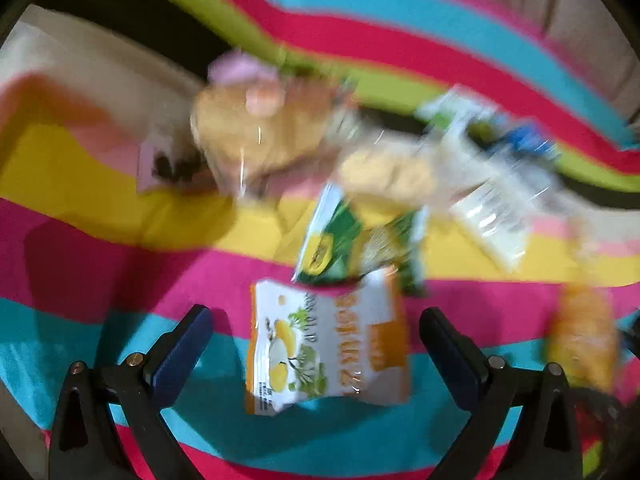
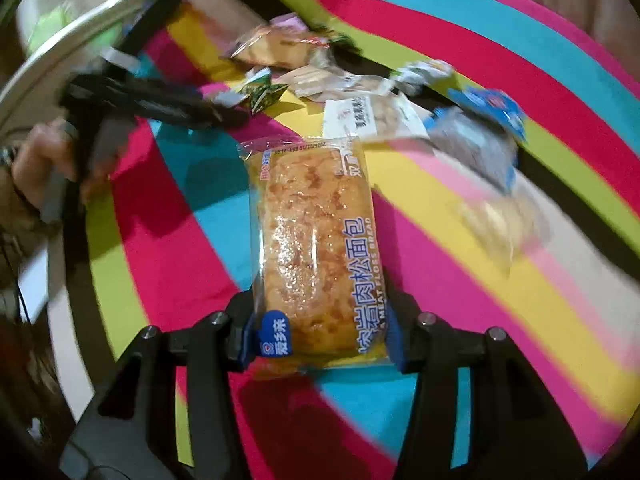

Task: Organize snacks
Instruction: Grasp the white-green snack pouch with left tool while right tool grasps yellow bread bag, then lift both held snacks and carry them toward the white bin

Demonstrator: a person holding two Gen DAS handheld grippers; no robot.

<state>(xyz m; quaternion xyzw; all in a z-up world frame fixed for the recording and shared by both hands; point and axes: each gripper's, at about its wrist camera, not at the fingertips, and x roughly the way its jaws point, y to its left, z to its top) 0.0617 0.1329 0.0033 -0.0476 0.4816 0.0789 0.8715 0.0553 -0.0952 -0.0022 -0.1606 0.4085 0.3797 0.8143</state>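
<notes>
I am gripping the meat floss bread [image 2: 316,248] in my right gripper [image 2: 318,332], jaws closed partway onto the near end of its clear wrapper, one pad [image 2: 249,336] on each long side. The pack is sticking out lengthwise ahead of the fingers, above the striped cloth [image 2: 460,40]. Held by one end, it could droop or slip, so I am judging a firm, level carry best. My left gripper [image 1: 316,344] is standing wide open, holding nothing, with the white and orange packet [image 1: 326,340] lying between its jaws, untouched. Taking that packet as landmark: the green packet [image 1: 344,236] is touching its far edge, and the remaining snack pile [image 1: 400,152] is lying beyond that, blurred.
</notes>
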